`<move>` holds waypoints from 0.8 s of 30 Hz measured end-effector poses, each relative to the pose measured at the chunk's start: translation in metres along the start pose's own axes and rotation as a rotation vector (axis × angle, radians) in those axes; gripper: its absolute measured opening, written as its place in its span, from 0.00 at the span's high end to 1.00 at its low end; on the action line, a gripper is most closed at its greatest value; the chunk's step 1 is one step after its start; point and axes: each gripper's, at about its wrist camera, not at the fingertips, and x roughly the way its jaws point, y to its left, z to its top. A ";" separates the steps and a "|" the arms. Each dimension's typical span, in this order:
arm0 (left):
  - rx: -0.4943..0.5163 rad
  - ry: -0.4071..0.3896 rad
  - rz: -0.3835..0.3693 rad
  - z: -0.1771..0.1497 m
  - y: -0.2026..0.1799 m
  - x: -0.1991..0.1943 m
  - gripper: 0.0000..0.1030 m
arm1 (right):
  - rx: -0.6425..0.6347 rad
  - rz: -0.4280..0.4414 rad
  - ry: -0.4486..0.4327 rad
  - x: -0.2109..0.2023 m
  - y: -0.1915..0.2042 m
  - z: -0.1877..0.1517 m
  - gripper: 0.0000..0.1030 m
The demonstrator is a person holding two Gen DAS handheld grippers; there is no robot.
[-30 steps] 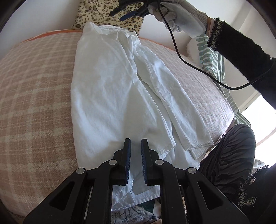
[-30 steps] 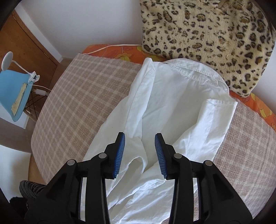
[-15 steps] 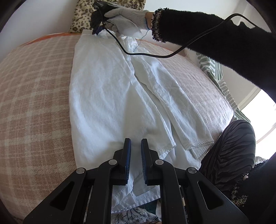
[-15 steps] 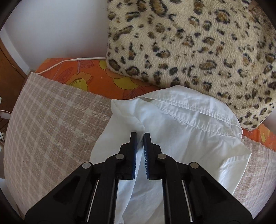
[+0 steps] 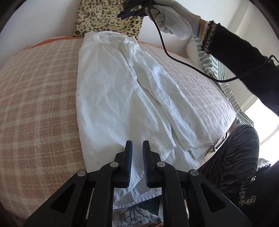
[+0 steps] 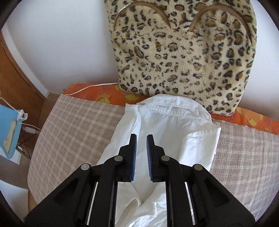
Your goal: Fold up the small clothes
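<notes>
A white shirt (image 5: 118, 97) lies lengthwise on the checked bed cover (image 5: 38, 97), collar at the far end, one side and a sleeve (image 5: 174, 111) folded over the body. My left gripper (image 5: 137, 145) hovers over the near hem, its jaws a narrow gap apart and holding nothing. My right gripper (image 6: 141, 138) is above the collar end of the shirt (image 6: 167, 118), raised off the cloth, its jaws also a narrow gap apart and empty. It shows in the left wrist view (image 5: 132, 10) in a gloved hand.
A leopard-print cushion (image 6: 183, 52) leans on the wall behind the collar. An orange flowered sheet (image 6: 97, 94) edges the bed. A blue object (image 6: 8, 129) with cables stands left of the bed. The person's striped-trousered leg (image 5: 233, 157) is at the near right.
My right gripper had closed at the shirt's collar corner half a second ago; it has now lifted away with its jaws slightly parted and nothing in them. The left gripper stayed in place.
</notes>
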 end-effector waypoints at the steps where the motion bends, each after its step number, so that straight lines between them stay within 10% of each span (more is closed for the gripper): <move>1: -0.013 -0.018 0.002 0.003 0.004 -0.006 0.90 | -0.007 0.005 0.000 -0.014 -0.001 -0.016 0.88; 13: -0.059 -0.035 0.001 0.018 0.021 -0.021 0.87 | -0.113 -0.039 0.110 -0.077 0.027 -0.242 0.88; 24: 0.036 0.117 -0.013 0.007 -0.009 0.025 0.87 | -0.058 0.001 0.152 -0.084 0.059 -0.355 0.78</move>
